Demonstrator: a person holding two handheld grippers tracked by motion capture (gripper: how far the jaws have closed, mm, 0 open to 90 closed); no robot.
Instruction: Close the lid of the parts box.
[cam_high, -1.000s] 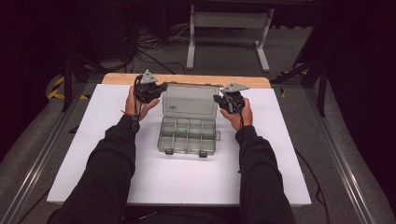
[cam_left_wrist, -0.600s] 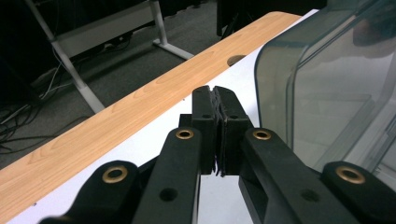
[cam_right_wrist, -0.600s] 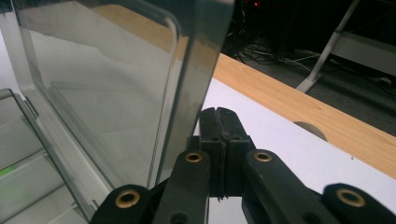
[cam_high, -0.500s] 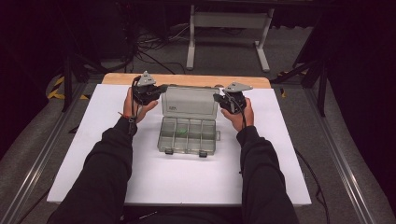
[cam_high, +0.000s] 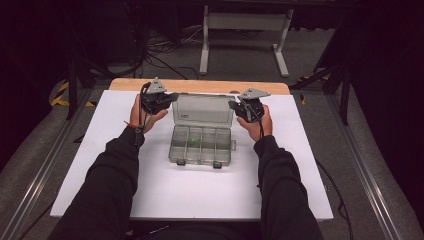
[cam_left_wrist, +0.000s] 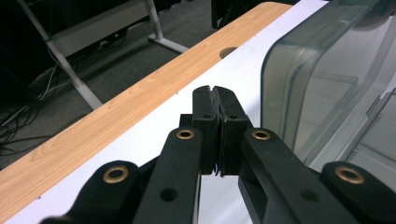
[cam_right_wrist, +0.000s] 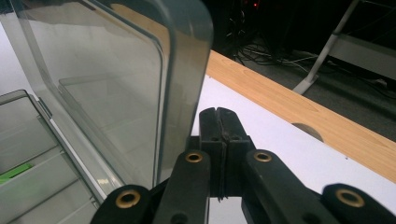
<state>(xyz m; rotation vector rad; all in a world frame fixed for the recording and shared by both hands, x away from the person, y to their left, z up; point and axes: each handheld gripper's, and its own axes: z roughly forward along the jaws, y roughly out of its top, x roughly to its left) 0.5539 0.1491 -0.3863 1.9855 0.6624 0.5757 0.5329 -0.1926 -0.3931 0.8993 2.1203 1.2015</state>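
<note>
Black left gripper (cam_left_wrist: 217, 100): jaws pressed flat together with nothing between them, tip just beside the left edge of the raised lid; seen from above at the lid's upper left corner.
Black right gripper (cam_right_wrist: 219, 119): jaws likewise closed on each other and empty, tip close against the lid's right edge; from above it sits at the lid's upper right corner.
Hands: left hand (cam_high: 142, 115) and right hand (cam_high: 257, 122) each wrapped around a gripper body, dark sleeves (cam_high: 117, 170) running in from the near side.
Lid (cam_high: 204, 110): clear grey plastic, rounded corners, standing up, hinged along the far side of the box.
Organizer box (cam_high: 201, 146): clear, divided into compartments, open, resting at the middle of the mat, two latches on its near edge.
Green item (cam_high: 196, 144): small, lying in one compartment; kind cannot be told.
Mat (cam_high: 165, 190): white, covering most of the tabletop.
Table (cam_high: 200, 86): light wood strip bare along the far edge, with a cable hole.
Floor beyond: dark, with cables and a white stand (cam_high: 245, 22).
</note>
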